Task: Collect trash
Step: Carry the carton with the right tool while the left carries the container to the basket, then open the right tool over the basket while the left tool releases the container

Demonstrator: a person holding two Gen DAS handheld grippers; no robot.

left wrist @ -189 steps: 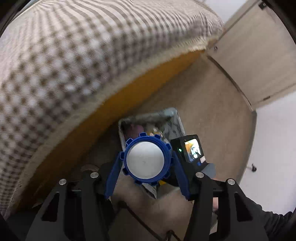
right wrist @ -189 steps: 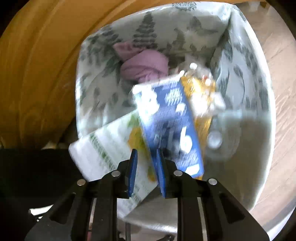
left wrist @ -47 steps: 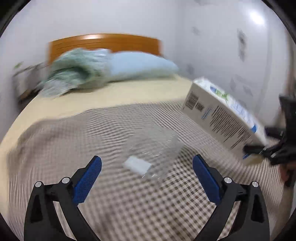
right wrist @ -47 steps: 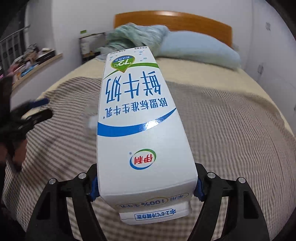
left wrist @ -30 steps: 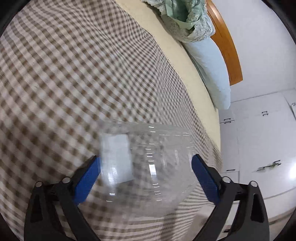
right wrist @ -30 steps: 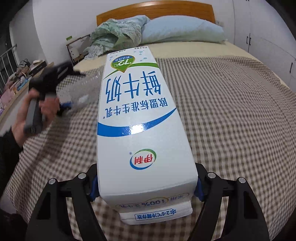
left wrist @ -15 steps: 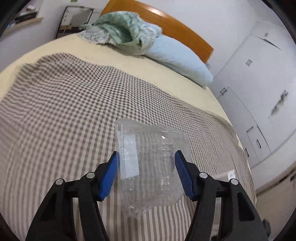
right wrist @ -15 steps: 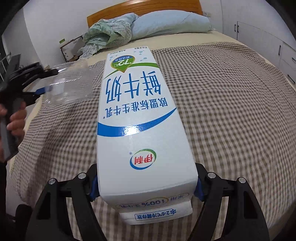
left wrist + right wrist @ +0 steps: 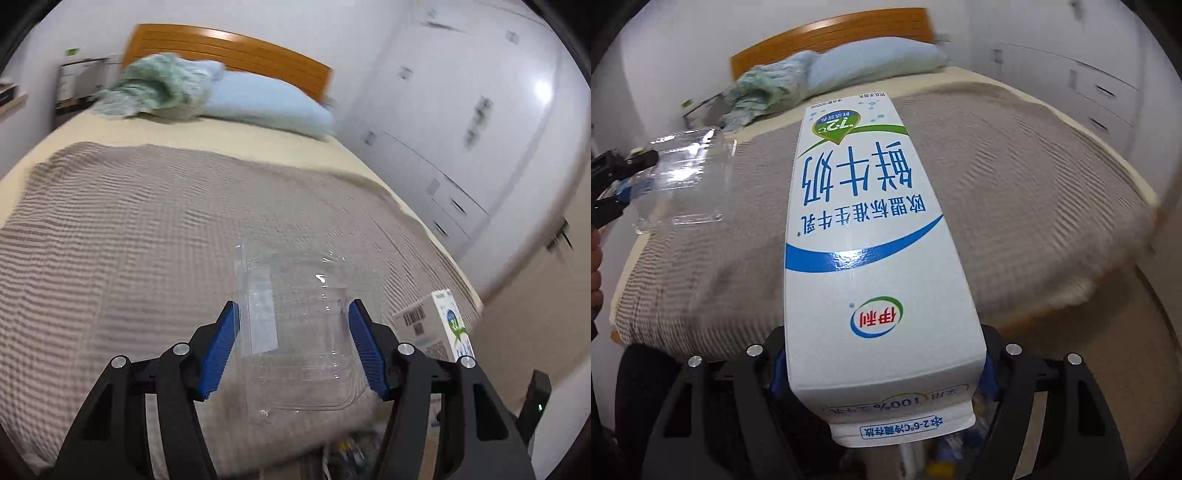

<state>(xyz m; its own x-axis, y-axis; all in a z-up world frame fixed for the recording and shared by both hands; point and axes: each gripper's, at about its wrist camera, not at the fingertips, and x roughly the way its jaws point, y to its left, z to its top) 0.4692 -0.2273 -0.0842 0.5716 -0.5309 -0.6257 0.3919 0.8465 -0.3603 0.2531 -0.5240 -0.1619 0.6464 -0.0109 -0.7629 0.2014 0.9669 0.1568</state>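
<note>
My left gripper (image 9: 292, 306) is shut on a clear plastic clamshell container (image 9: 295, 332), its blue pads (image 9: 221, 343) pressing both sides, held in the air above the checked blanket (image 9: 129, 240). My right gripper (image 9: 882, 365) is shut on a white and blue milk carton (image 9: 864, 229), which hides most of its fingers. The carton (image 9: 432, 325) also shows low on the right in the left wrist view. In the right wrist view the left gripper (image 9: 624, 173) and the clear container (image 9: 683, 181) are at the far left, held by a person's hand.
The bed carries a blue pillow (image 9: 266, 103), a bunched green cover (image 9: 155, 88) and a wooden headboard (image 9: 240, 51). White wardrobe drawers (image 9: 443, 192) stand on the right. Wooden floor (image 9: 1108, 350) lies past the bed's foot edge. Some blurred items (image 9: 347, 454) show below that edge.
The left gripper closed on the clear container and lifted it off the blanket. Both grippers carried their loads back toward the foot of the bed; the views now reach the bed edge and the floor.
</note>
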